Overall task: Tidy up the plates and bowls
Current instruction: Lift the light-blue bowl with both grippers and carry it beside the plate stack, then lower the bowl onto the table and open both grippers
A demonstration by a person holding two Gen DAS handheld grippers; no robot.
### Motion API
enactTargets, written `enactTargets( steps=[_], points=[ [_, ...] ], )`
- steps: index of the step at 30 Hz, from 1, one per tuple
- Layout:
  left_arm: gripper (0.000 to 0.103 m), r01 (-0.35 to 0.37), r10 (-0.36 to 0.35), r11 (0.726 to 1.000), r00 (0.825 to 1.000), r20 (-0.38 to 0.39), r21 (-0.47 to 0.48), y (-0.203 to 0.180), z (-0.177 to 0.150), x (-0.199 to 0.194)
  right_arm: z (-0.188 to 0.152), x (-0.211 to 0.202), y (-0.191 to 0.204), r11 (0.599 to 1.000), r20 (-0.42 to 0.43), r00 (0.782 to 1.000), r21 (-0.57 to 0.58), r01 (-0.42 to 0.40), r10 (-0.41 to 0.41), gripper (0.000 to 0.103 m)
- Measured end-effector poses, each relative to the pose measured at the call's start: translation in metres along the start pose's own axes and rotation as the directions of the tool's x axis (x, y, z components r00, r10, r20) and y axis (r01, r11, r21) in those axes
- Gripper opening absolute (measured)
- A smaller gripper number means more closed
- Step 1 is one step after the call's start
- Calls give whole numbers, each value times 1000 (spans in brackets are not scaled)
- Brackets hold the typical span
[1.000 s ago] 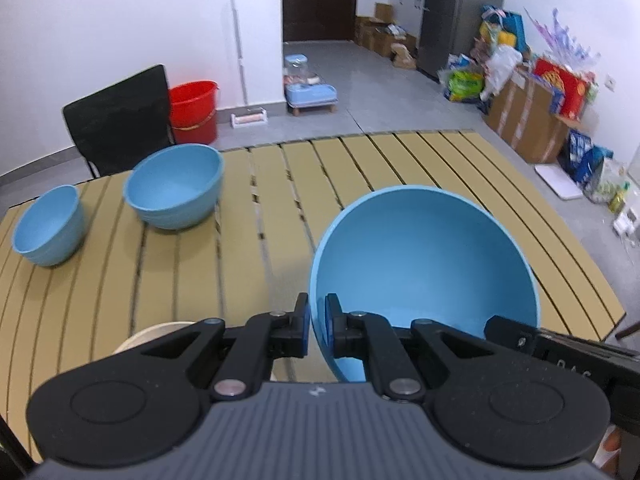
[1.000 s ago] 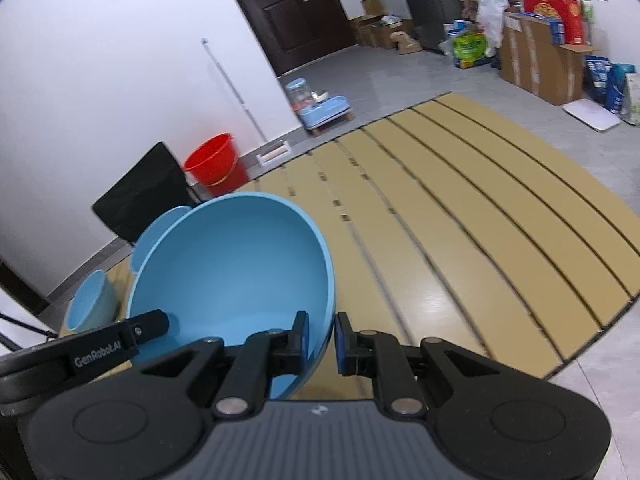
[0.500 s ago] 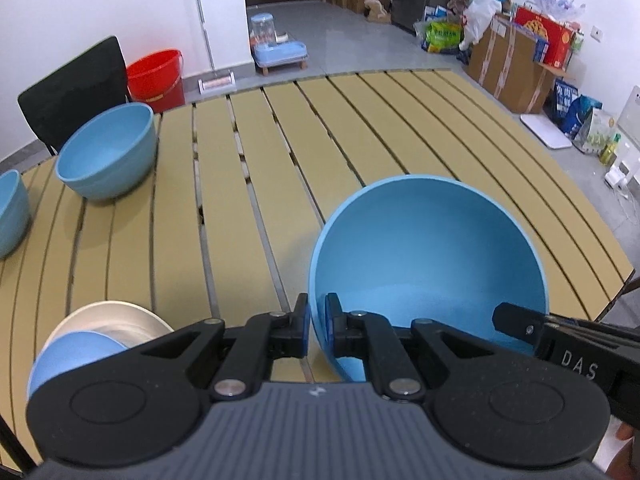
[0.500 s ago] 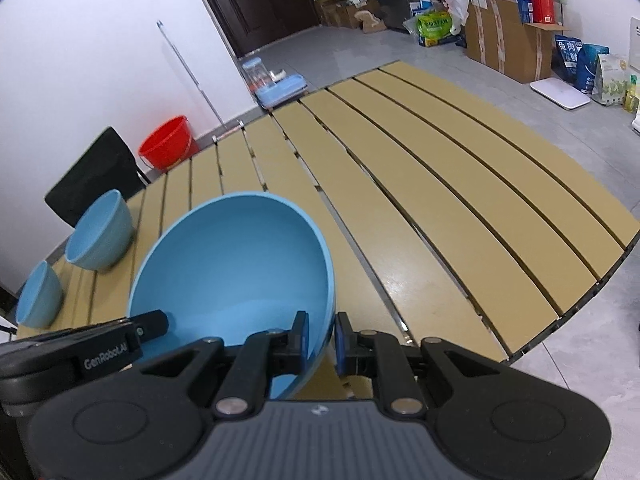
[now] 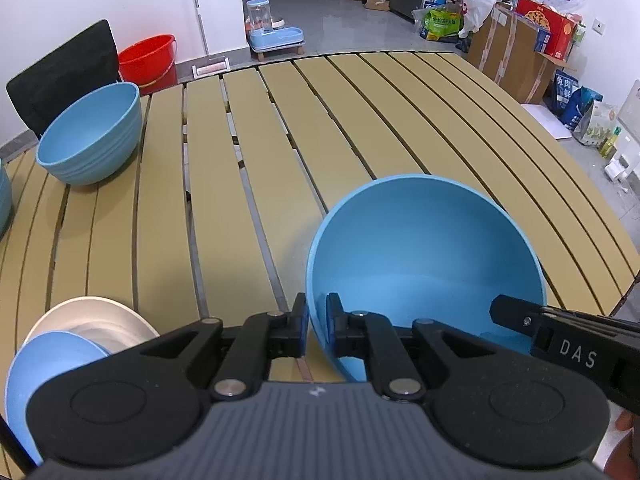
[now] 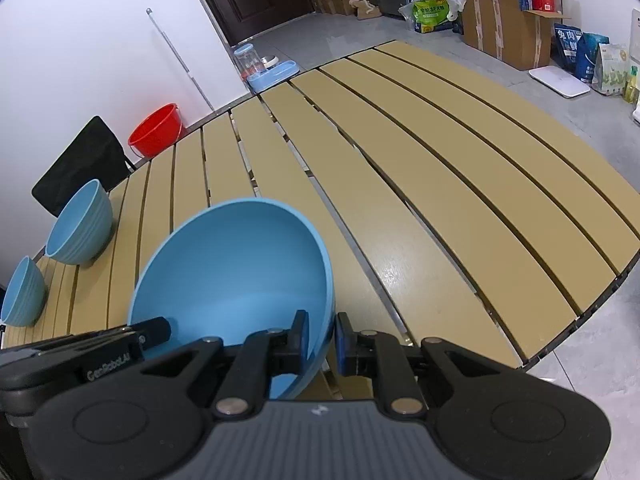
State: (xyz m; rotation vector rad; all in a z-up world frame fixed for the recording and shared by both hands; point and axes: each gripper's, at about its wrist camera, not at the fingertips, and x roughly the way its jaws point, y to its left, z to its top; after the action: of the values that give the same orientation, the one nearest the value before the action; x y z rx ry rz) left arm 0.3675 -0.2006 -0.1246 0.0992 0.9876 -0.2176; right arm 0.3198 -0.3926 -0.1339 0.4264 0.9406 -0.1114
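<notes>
A large blue bowl [image 5: 424,264] is held by both grippers just above the slatted table [image 5: 248,184]. My left gripper [image 5: 316,328] is shut on its left rim. My right gripper [image 6: 320,340] is shut on its right rim; the bowl also shows in the right wrist view [image 6: 236,276]. A medium blue bowl [image 5: 92,136] stands at the far left of the table, with a smaller blue bowl [image 6: 22,292] beside it. A cream plate [image 5: 96,316] with a blue plate [image 5: 44,368] resting on it lies at the near left.
A black chair [image 5: 60,76] and a red bucket [image 5: 150,58] stand behind the table's far left. A pet feeder [image 5: 272,32] is on the floor beyond. Cardboard boxes [image 5: 516,56] and bags line the right wall. The table's right edge [image 6: 580,312] is close.
Both grippers have carried the large bowl lower and nearer the table's front. The plates at the near left have come further into the left wrist view.
</notes>
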Motion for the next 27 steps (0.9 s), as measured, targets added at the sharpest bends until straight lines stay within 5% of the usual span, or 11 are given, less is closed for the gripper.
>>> enactTargets(
  steps=[4,6,11,15,21,27],
  points=[
    [18,-18,19,1000,999,27,-3,3,-1,-6,-2,-4,-1,1000,-2,1000,7,-10,10,17],
    [37,-27,27,1000,998,48,-5,6,-1,-13,-3,-8,1,1000,5,1000,-4,0,0,20],
    [54,-41,45,999,994,100,-33,18,-1,-35,-4,-23,7,1000,40,999,-18,-4,5,45],
    [77,-80,87,995,985,149,-56,30,-5,-54,-4,-36,11,1000,58,998,-25,-2,3,49],
    [103,-90,107,992,973,204,-87,49,-15,-86,-10,-55,21,999,85,996,-37,-8,11,83],
    [103,-84,104,992,966,239,-94,63,-28,-112,-20,-69,34,998,80,997,-56,-12,17,103]
  ],
)
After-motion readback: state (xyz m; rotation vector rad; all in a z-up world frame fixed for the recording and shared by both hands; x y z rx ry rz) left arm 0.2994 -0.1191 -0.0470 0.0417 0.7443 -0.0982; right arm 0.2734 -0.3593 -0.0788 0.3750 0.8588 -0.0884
